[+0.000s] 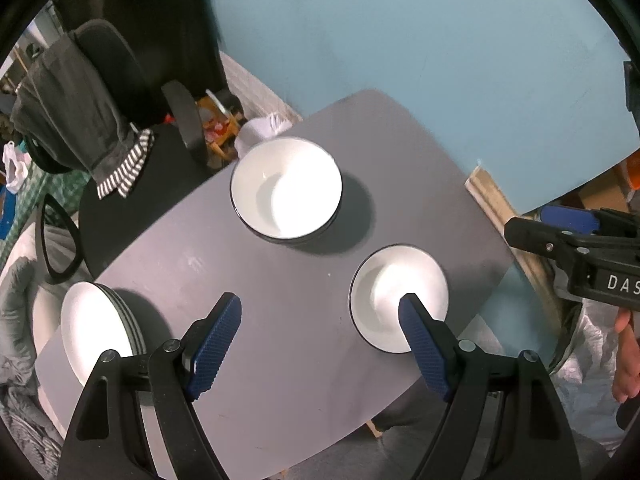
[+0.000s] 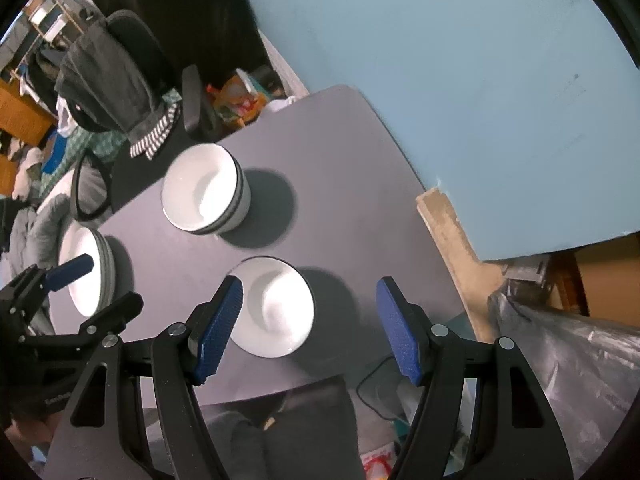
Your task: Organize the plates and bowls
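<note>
**Lone bowl waits to join the stack**

On the gray table point(image 1: 280, 320), from left to right, sit a plate stack point(image 1: 96, 320) at the left edge, a bowl stack point(image 1: 286, 188) toward the back, and a single bowl point(image 1: 400, 296) near the right edge. The left gripper point(image 1: 320, 320) and right gripper point(image 2: 310, 304) both hover wide and empty. Probably the single bowl comes next: pinch its rim, lift, nest it. Bare tabletop between the dishes leaves room; both edges are close.

Stack of white bowls point(image 1: 286, 188), black rims, sits upright ahead of both tongs. Single small bowl point(image 2: 276, 307) right btwn the right tongs' fingers. Plate stack point(image 1: 100, 324) off to the left.
</note>
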A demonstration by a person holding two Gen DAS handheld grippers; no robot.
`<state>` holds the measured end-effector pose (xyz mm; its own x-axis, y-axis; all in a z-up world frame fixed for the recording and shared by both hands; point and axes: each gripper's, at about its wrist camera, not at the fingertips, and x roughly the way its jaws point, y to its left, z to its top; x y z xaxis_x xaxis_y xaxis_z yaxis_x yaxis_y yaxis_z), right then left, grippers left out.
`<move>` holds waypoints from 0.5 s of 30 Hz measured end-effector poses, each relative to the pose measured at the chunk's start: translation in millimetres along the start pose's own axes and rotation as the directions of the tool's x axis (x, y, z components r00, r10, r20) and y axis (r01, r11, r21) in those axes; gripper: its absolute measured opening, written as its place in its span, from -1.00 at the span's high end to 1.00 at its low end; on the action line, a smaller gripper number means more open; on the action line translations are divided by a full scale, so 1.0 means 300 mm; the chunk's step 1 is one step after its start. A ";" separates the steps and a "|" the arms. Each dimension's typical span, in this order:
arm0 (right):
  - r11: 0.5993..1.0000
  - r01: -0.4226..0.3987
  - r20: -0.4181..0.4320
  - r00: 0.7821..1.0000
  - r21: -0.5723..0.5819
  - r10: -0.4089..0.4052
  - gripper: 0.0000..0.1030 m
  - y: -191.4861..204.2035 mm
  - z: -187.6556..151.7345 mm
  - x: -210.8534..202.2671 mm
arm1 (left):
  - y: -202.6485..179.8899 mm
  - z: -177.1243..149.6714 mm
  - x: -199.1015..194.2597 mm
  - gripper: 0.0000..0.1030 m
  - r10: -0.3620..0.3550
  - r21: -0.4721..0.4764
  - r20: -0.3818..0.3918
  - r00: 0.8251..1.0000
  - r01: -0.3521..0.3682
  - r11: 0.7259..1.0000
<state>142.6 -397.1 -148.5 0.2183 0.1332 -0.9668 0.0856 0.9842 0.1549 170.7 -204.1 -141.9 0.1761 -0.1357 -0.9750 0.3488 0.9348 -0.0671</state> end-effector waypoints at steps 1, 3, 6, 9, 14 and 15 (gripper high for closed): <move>1.000 -0.002 -0.008 1.000 -0.005 0.002 -0.32 -0.005 -0.001 0.016 | -0.001 -0.001 0.016 -0.59 -0.001 -0.002 -0.007 1.000 0.001 1.000; 1.000 -0.013 -0.013 1.000 -0.009 0.013 -0.32 -0.011 -0.007 0.040 | 0.000 -0.008 0.054 -0.59 0.001 -0.009 -0.033 0.999 -0.001 1.000; 1.000 -0.013 -0.027 1.000 -0.021 0.012 -0.32 -0.020 -0.014 0.084 | 0.000 -0.013 0.099 -0.59 -0.011 -0.017 -0.053 0.999 0.010 1.000; 0.999 -0.017 -0.062 0.998 -0.029 0.015 -0.32 -0.033 -0.025 0.132 | -0.008 -0.019 0.140 -0.59 -0.017 -0.021 -0.067 0.998 0.016 1.000; 0.999 -0.023 -0.095 0.995 -0.035 0.020 -0.32 -0.044 -0.040 0.198 | -0.023 -0.026 0.202 -0.59 -0.021 -0.019 -0.091 0.996 0.019 1.000; 0.999 -0.023 -0.101 0.995 -0.037 0.019 -0.32 -0.046 -0.042 0.207 | -0.027 -0.026 0.215 -0.59 -0.021 -0.019 -0.095 0.995 0.019 1.000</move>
<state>142.6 -400.8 -213.3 0.1204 0.1629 -0.9793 0.0441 0.9846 0.1692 172.0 -217.7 -205.8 0.0810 -0.1232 -0.9891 0.3343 0.9382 -0.0895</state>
